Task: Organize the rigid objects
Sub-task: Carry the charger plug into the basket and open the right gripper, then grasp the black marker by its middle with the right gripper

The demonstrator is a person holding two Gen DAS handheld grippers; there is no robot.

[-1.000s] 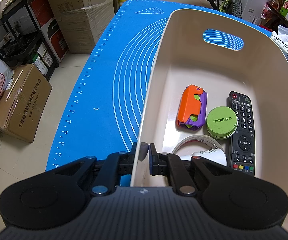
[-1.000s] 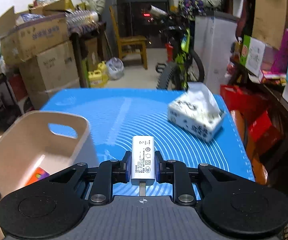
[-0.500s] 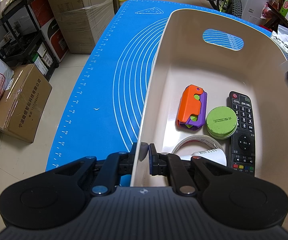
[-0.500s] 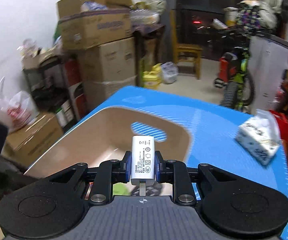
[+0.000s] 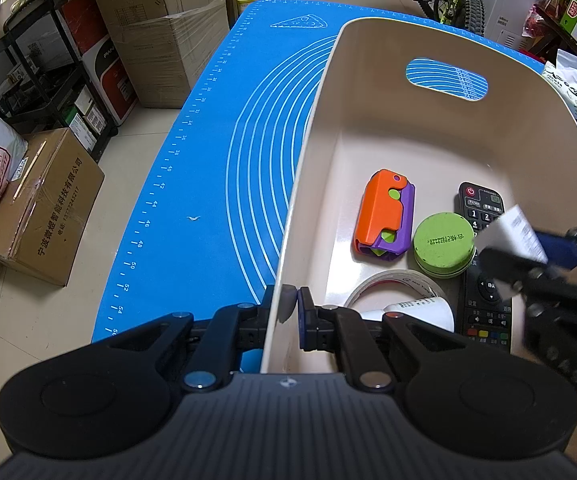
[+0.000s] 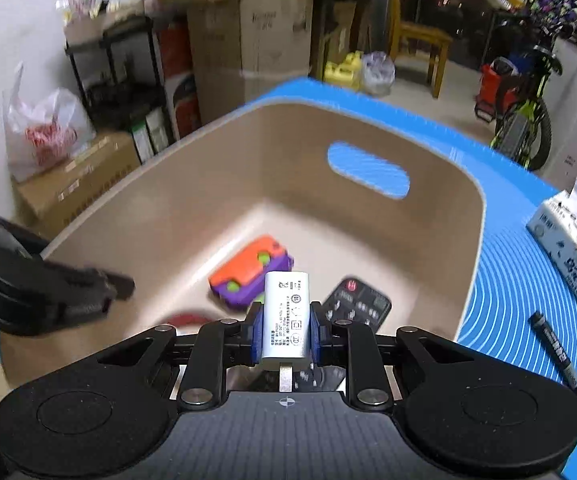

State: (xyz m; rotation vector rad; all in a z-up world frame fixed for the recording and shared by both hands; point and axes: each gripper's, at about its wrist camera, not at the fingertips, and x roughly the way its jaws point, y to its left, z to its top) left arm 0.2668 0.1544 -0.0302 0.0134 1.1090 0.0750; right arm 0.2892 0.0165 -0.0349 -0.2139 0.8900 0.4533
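The bin sits on the mat, filling the right of the left wrist frame. Inside, the folding toy lies left of the tin, the remote at right, the tape roll below.

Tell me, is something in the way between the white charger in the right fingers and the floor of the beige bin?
Nothing blocks it. The charger hangs over the open bin, but directly beneath lie the remote and green tin, so it would land on those.
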